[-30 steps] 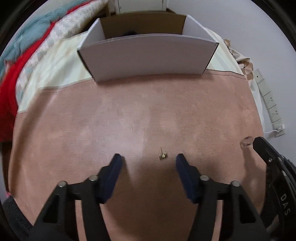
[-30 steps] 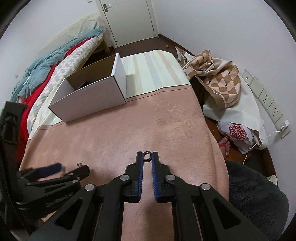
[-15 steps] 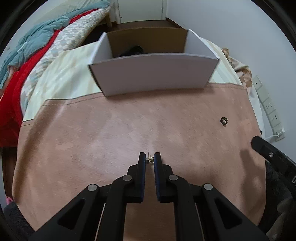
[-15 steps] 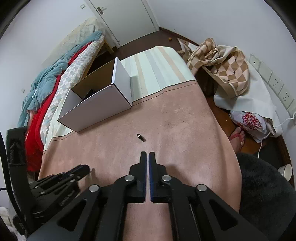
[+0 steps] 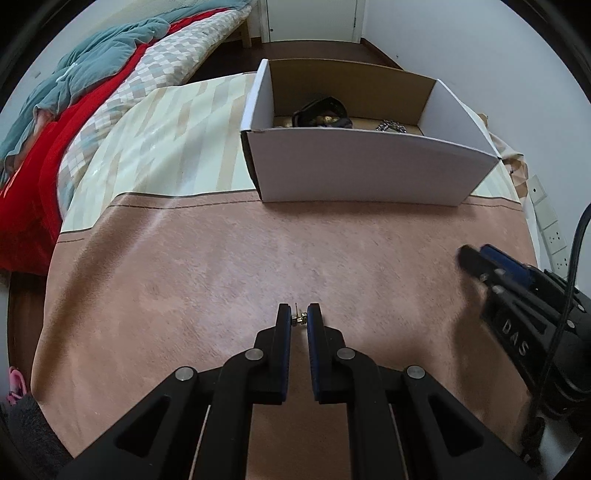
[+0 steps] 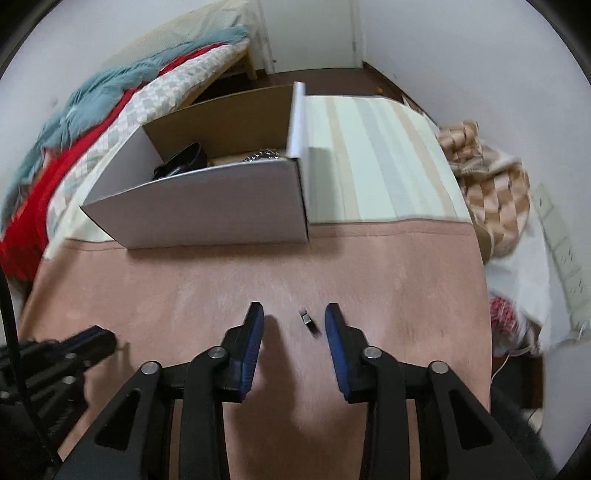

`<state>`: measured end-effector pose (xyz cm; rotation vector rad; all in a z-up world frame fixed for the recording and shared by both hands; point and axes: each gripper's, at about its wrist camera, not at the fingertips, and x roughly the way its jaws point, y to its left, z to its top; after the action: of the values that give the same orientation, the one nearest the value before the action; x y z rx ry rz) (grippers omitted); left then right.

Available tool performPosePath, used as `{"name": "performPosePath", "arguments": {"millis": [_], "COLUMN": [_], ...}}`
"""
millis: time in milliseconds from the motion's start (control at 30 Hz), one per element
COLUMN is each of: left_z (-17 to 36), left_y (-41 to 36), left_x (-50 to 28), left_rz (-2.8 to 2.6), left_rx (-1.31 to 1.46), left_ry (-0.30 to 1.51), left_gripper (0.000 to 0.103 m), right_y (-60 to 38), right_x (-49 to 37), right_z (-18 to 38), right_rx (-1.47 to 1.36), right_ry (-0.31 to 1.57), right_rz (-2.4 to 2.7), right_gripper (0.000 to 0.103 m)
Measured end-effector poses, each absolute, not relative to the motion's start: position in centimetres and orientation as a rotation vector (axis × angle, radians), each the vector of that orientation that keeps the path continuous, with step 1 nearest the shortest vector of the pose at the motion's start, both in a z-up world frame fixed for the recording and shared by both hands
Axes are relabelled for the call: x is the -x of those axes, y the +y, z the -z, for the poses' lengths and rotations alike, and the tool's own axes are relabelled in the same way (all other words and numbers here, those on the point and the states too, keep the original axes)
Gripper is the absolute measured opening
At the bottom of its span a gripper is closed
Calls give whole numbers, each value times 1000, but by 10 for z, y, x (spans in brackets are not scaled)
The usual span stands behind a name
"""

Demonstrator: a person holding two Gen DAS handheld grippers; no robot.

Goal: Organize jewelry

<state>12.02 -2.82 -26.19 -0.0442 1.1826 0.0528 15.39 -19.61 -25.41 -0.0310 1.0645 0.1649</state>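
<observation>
My left gripper (image 5: 298, 317) is shut on a small gold earring (image 5: 297, 318), held above the pink blanket (image 5: 221, 266). My right gripper (image 6: 294, 319) is open, its fingers either side of a small dark ring (image 6: 308, 322) lying on the pink blanket (image 6: 369, 277). The right gripper also shows at the right of the left wrist view (image 5: 480, 258). A white cardboard box (image 5: 362, 173) stands beyond, holding a dark pouch (image 5: 325, 112) and a silver chain (image 5: 390, 127). The box (image 6: 207, 206) shows in the right wrist view too.
Red, teal and checked bedding (image 5: 74, 103) is heaped to the left. A striped cream cloth (image 6: 380, 158) lies under and beside the box. A checked cloth (image 6: 487, 184) and wall sockets (image 6: 565, 254) are at the right. A door (image 6: 310, 33) is at the back.
The left gripper closed on the earring and lifted it. The right gripper let go of the ring, which now lies on the blanket, then opened wide around it.
</observation>
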Motion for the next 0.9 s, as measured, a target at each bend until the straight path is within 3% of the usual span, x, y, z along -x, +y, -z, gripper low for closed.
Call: {"name": "performPosePath", "arguments": {"millis": [33,67,600,900], "left_z": [261,261,173,178], "left_y": [-27,-26,-23,-17], "left_x": [-121,-122,-179,-273], "left_rz": [-54,-53,119,192], "left_rx": [46,49,181,200], "left_ry": [1182,1182,1092,1162], "left_gripper": [6,6,6,6], "right_y": [-195,-195,-240,-212], "right_x": [-155,-155,-182,-260], "right_z": [255,255,141,161], "right_rx": [33,27,-352,-335], "right_ry": [1064,1062,933,1069], "right_rz": [-174,-177,-327,-413], "right_gripper": [5,4,4,4]}}
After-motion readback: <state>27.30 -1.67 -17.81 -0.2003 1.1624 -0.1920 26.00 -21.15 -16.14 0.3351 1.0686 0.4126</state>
